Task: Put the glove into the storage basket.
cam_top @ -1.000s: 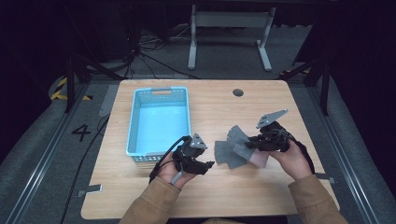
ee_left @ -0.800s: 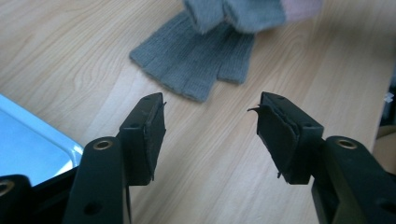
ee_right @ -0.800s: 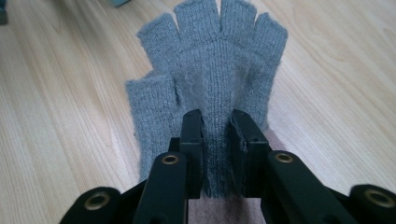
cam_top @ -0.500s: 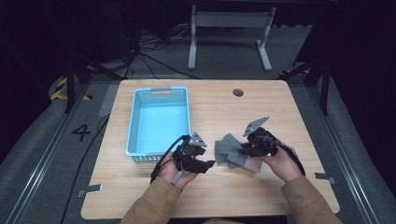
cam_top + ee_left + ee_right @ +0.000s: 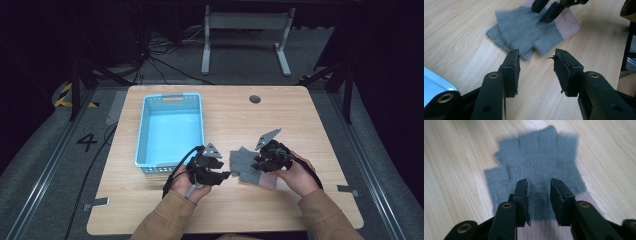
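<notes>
Hovering right tongs (image 5: 538, 200) open above grey glove (image 5: 541, 165) on table (image 5: 454, 170)

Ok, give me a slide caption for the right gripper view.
Right gripper open above a grey glove lying flat on the wooden table.

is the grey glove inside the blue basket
No, the grey glove lies flat on the wooden table, to the right of the blue basket.

glove (image 5: 541, 172): soft grey knitted cloth, fuzzy and matt, with a ribbed pink cuff
desk (image 5: 300, 120): pale wood-grain surface, smooth, with a faint sheen
basket (image 5: 145, 135): light-blue perforated plastic, slightly glossy
left gripper (image 5: 536, 67): matt black plastic, brass-coloured rivets seen
</notes>
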Motion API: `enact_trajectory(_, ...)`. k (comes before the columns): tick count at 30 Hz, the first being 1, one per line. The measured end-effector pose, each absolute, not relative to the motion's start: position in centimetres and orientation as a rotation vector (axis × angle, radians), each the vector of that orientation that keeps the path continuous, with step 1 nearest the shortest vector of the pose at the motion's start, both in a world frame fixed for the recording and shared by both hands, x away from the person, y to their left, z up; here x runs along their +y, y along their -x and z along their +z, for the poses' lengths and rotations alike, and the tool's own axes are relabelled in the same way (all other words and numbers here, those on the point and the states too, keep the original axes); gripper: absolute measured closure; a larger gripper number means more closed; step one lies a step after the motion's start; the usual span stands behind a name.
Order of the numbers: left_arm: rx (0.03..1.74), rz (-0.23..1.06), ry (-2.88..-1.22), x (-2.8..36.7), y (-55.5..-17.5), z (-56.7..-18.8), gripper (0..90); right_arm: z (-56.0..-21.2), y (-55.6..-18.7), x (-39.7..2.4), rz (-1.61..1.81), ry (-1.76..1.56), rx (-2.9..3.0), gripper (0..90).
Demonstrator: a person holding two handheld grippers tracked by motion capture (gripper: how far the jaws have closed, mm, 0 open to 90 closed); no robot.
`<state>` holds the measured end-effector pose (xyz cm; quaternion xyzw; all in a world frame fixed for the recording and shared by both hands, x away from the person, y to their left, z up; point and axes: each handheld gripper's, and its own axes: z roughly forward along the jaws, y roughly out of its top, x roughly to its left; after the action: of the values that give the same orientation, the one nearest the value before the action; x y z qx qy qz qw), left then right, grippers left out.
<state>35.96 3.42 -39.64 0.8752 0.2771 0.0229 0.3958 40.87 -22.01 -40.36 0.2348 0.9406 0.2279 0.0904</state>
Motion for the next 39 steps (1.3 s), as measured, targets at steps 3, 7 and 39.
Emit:
enact_trajectory(3, 0.703, 0.088, -2.24, 3.2, -35.9, -39.8, 58.3, -39.5, -40.5, -22.7, 0.741, -0.727, 2.765, 59.1)
enact_trajectory(7, 0.694, 0.141, -2.261, 2.6, -35.8, -40.3, 62.0, -38.7, -40.2, -23.9, 0.742, -0.764, 2.729, 59.7)
enact_trajectory(39, 0.772, 0.046, -2.316, 0.4, -37.7, -43.8, 61.3, -40.4, -39.6, -30.9, 0.637, -0.983, 2.692, 61.2)
